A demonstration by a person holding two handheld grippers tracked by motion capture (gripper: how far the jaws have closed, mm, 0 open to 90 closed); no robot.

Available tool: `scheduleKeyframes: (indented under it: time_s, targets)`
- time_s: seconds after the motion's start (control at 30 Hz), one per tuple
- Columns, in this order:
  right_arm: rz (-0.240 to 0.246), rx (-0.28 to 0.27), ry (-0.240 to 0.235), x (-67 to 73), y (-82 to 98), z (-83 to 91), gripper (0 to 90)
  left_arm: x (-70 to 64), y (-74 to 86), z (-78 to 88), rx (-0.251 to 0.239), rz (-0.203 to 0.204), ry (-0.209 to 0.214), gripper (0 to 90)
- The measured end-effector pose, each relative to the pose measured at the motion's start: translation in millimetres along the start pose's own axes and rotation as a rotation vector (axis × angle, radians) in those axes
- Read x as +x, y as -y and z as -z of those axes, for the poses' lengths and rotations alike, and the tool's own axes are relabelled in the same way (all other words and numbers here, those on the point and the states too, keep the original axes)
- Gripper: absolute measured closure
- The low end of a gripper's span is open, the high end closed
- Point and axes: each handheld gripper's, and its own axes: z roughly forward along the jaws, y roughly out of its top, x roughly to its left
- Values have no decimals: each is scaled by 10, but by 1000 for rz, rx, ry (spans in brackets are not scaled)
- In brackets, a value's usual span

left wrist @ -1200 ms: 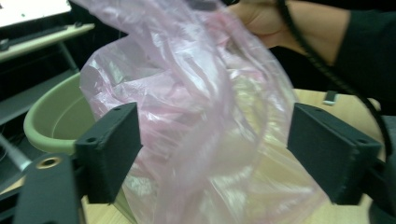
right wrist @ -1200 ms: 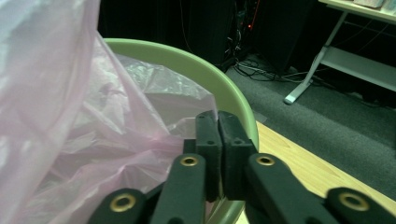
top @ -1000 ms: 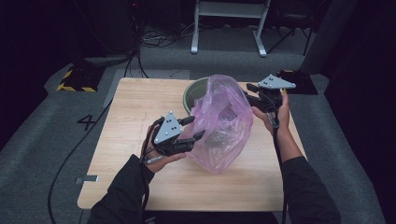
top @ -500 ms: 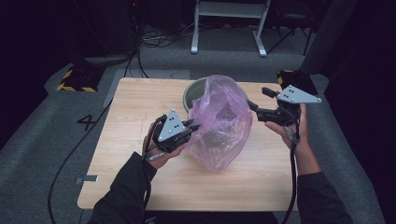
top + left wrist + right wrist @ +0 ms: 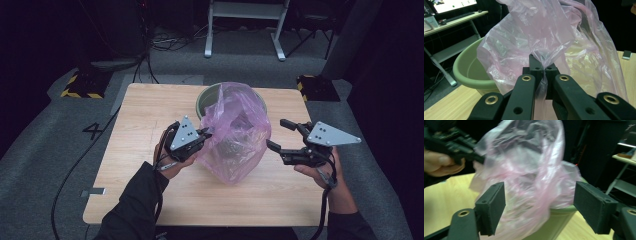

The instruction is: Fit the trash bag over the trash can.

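Since the earlier frame, the right gripper (image 5: 281,138) is standing away from the pink plastic bag (image 5: 236,132), off to its side, its jaws having just been opening and now spread wide with nothing between them. Meanwhile the left gripper (image 5: 204,136) is staying put, its jaws having just closed and now pinching a fold of the bag's film. Directly beyond the left jaws, the bag is billowing over the green tub (image 5: 470,72) on the wooden surface (image 5: 150,115).
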Motion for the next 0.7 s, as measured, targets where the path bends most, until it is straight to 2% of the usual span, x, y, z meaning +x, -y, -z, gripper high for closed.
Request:
scheduleKeyframes:
  time_s: [0.1, 0.13, 0.2, 0.23, 0.3, 0.37, 0.4, 0.43, 0.53, 0.57, 0.63, 0.7]
  targets:
    - [-21, 24, 10, -12, 21, -94, 252, 16, -10, -12, -9, 4, -7, 893]
    - [-39, 48, 25, -45, 52, -178, 302, 22, -12, -11, -14, 5, -9, 893]
    - [-61, 66, 27, -92, 100, -259, 461, 42, -16, -1, -17, 0, -19, 894]
    - [-74, 61, 45, -146, 151, -320, 684, 70, -11, 6, -23, 9, -21, 894]
    - [-74, 70, 47, -161, 167, -339, 708, 99, -6, 12, -25, 16, -26, 894]
    - [-63, 79, 60, -198, 199, -391, 811, 159, -1, 20, -27, 29, -28, 894]
    - [-52, 83, 74, -213, 207, -412, 832, 184, 0, 23, -28, 29, -35, 894]
    - [-49, 87, 108, -261, 220, -437, 854, 247, 0, 25, -27, 35, -49, 894]
    - [-72, 86, 129, -332, 226, -451, 863, 310, -3, 24, -18, 34, -68, 894]
    - [-92, 91, 156, -407, 231, -473, 866, 403, 7, 21, -19, 65, -76, 894]
    - [-98, 98, 167, -441, 232, -485, 867, 444, 11, 19, -18, 70, -85, 894]
    - [-85, 125, 226, -533, 236, -545, 867, 548, 25, -12, -17, 88, -102, 894]
